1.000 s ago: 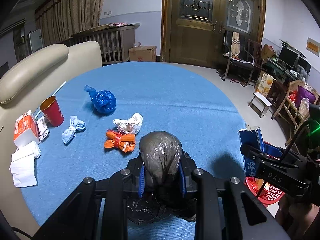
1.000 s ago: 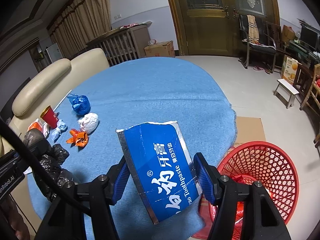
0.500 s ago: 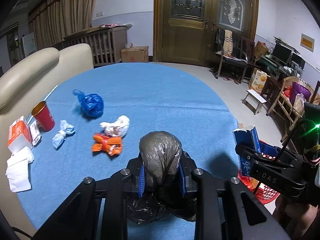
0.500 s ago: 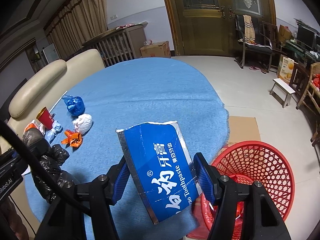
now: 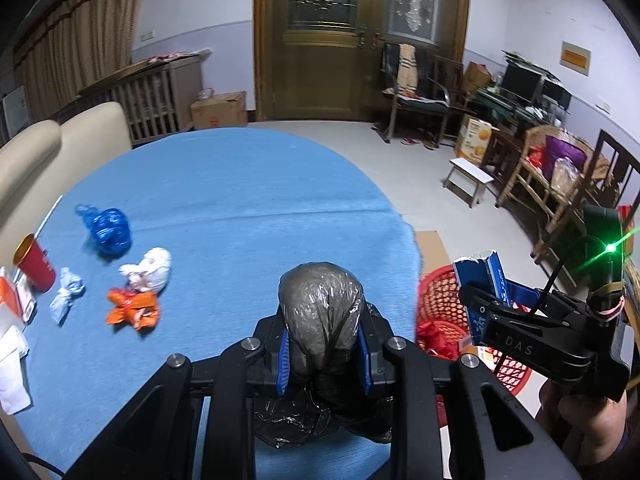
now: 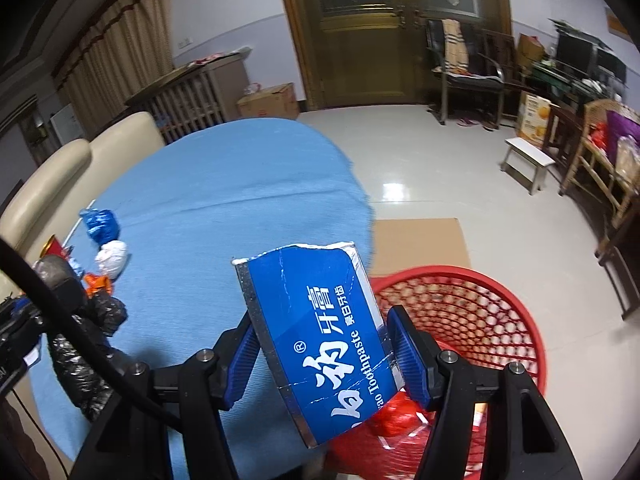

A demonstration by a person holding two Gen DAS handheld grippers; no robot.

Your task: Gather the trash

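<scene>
- Red basket (image 6: 460,320) is sitting off the blue table's (image 6: 224,208) 3 o'clock edge, bare floor beyond.
- Left gripper (image 5: 323,354) is clamping a black bag (image 5: 320,308).
- Right gripper (image 6: 324,356) is clamping a toothpaste box (image 6: 316,328).

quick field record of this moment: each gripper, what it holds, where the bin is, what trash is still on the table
left gripper: shut on black plastic bag, over the table's near edge
right gripper: shut on blue toothpaste box, at the table's edge beside the bin
bin: red mesh basket on the floor beside the table, some red trash inside
table: blue cloth cover
trash left on table: blue bag, white bag, orange wrapper, pale blue bag
also on table: red cup
</scene>
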